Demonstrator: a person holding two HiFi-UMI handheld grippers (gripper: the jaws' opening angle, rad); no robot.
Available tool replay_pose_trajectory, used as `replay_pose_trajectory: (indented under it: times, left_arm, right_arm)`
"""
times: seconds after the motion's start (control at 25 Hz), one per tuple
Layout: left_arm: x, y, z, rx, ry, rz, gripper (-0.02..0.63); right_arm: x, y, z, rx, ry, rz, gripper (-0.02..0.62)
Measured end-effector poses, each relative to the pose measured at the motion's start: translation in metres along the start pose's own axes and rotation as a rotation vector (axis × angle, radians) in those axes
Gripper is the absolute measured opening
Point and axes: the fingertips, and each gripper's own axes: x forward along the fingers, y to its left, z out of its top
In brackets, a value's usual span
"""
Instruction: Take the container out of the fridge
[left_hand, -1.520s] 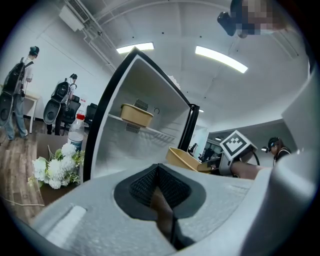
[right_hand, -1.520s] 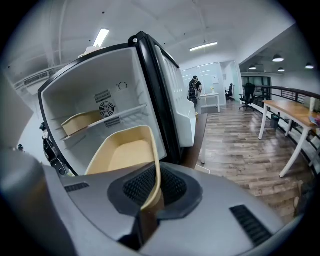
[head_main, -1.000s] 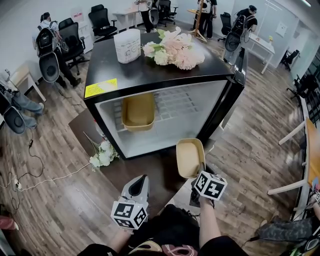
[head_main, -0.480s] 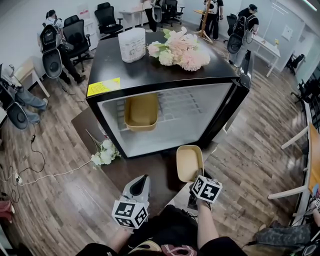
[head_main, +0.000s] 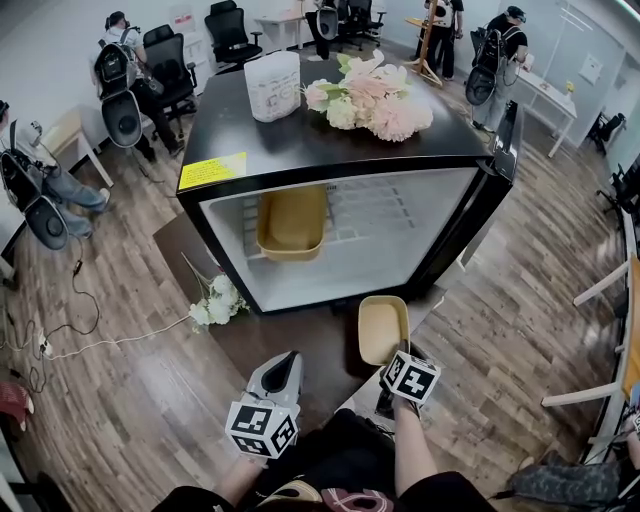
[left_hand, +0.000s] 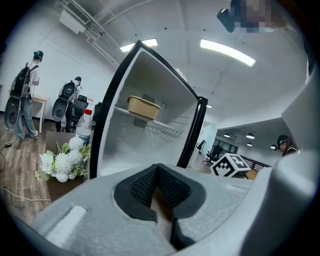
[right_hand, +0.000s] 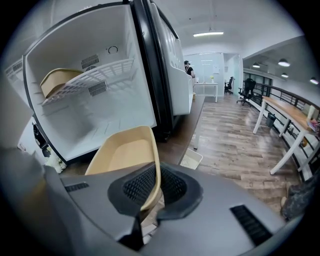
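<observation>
The right claw is pinching the tan container by its rim outside the open mini fridge, while the left claw is hanging pressed together, empty.

fridge top: pink flowers and a white canister, far ahead of the right gripper
wire shelf: tan container, straight ahead of the left gripper
low table: white flowers, ahead-left of the left gripper
floor: cable, further left
</observation>
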Motion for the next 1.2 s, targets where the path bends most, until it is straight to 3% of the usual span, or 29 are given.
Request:
replay_pose_trajectory:
  times: [0.76,1.2]
  left_arm:
    - [-0.006,0.019,-0.003,-0.014,-0.001,0.090,0.009]
    - [0.001,0.021,-0.004,-0.022,0.015,0.077,0.009]
  right_arm:
    - [0.032,0.001,-0.024,-0.023,0.055,-0.036,0.031]
    - [0.038,0.002,-0.029,-0.030,0.096,-0.041,0.053]
